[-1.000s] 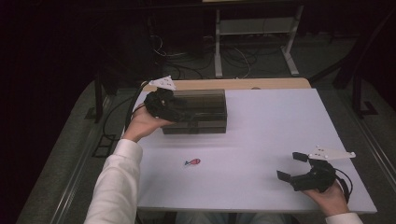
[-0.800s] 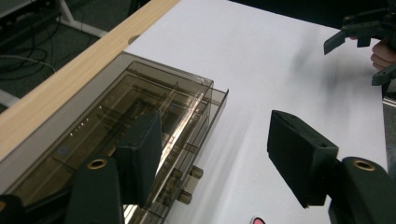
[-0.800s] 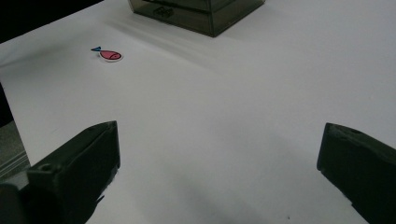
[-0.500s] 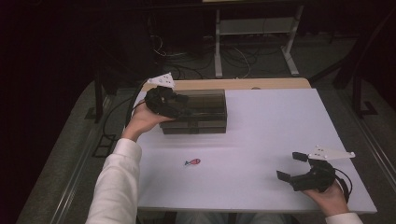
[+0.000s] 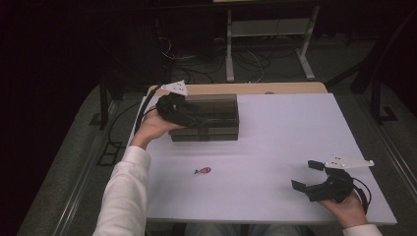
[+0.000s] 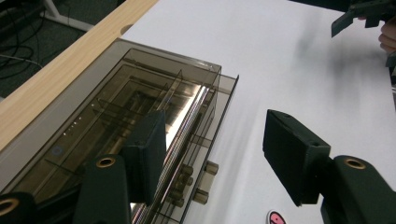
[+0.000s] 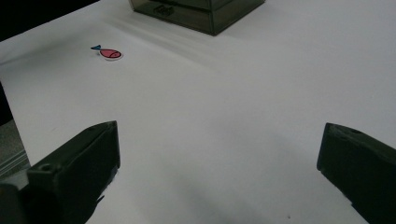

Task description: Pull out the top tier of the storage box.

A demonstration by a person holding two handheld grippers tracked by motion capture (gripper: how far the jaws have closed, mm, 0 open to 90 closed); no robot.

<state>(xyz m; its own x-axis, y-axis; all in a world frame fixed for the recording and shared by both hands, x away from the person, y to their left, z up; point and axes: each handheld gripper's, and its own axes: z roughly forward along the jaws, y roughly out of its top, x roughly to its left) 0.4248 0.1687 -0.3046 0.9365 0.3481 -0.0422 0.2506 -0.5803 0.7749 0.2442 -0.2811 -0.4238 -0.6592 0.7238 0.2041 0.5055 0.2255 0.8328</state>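
Note:
A smoked see-through drawer box stands at the back left of the white table. My left gripper is at the box's left end, open. In the left gripper view one of my left gripper's jaws lies over the box lid and the other hangs over the table in front of it, with the box's front edge between them. My right gripper rests near the table's front right, open, with nothing between its jaws. A small red fish sticker lies on the table in front of the box.
A wooden strip runs along the table's far edge. Cables and a desk frame are on the floor behind. In the right gripper view my gripper faces the fish sticker and the box across bare table.
My left hand has shifted slightly at the box's left end. The right gripper has not moved.

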